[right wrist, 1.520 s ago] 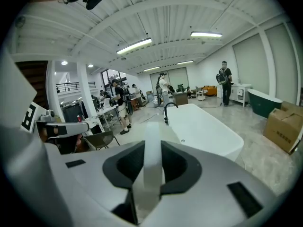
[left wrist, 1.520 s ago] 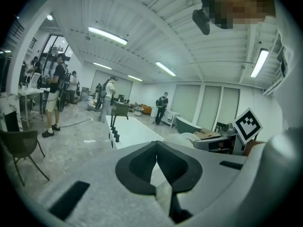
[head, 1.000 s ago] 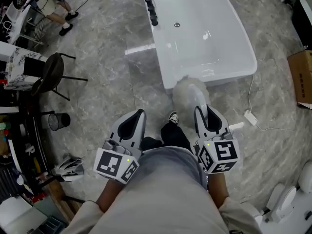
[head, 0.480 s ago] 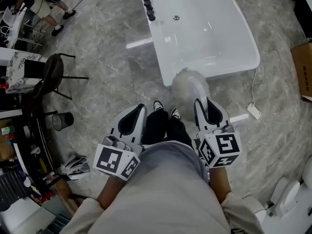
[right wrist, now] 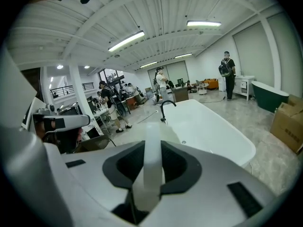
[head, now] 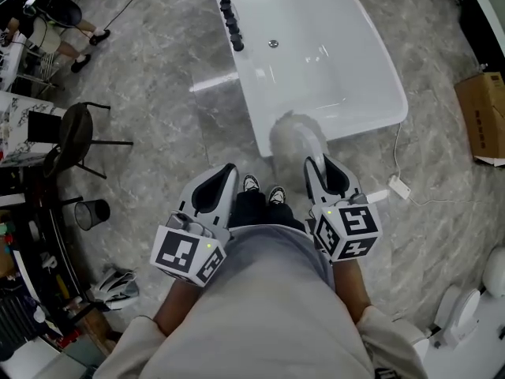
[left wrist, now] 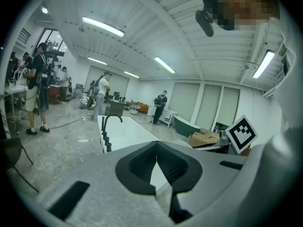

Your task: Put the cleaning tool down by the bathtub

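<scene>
The white bathtub (head: 316,54) with a black faucet (head: 229,14) lies ahead on the grey marble floor. The cleaning tool is a fluffy white duster: its head (head: 296,136) hangs in front of the tub's near end. Its white handle (right wrist: 152,160) runs between the jaws of my right gripper (head: 319,164), which is shut on it. The left gripper (head: 223,174) is level with it on the left, shut and holding nothing; in the left gripper view its pads (left wrist: 156,162) meet. The tub (right wrist: 208,126) lies just beyond the right gripper (right wrist: 152,145).
The person's feet (head: 260,189) stand just short of the tub. A white plug block on a cable (head: 397,186) lies right of the tub, and a cardboard box (head: 481,117) further right. A black chair (head: 75,133) and wire bin (head: 93,212) stand left. A toilet (head: 465,322) is at bottom right.
The person has stepped forward, and both grippers and the duster have moved toward the tub's near end. The jaws look unchanged.
</scene>
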Demonstrator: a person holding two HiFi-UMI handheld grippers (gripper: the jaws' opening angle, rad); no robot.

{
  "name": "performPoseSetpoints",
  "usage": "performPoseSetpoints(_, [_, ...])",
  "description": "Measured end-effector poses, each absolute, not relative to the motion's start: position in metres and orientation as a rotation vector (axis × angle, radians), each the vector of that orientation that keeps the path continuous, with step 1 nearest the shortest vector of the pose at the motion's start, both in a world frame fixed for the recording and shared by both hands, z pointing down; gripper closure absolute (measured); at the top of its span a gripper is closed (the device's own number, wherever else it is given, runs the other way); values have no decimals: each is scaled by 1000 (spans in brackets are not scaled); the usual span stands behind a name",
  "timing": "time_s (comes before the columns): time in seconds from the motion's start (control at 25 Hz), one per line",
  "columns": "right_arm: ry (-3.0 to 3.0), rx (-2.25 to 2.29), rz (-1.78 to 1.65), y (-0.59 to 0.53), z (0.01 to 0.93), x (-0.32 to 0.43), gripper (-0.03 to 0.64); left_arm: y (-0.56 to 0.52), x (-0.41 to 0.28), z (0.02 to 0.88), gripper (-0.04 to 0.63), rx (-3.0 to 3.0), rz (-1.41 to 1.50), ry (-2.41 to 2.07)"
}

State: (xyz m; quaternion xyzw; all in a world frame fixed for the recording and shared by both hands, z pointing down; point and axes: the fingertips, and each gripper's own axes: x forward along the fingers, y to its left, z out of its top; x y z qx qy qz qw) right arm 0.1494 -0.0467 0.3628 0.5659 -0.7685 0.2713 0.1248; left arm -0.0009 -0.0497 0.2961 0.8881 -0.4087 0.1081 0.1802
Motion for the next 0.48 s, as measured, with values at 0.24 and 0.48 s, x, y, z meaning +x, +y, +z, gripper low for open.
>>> performPoseSetpoints(0.24, [-2213,1639,773,-72,371,120,531,-75,-20,298,588,2541,272,-1103])
performPoseSetpoints(0.48, [-2190,1627,800,-82,387,95,531,-84,-37,309,589,2544,259,-1042])
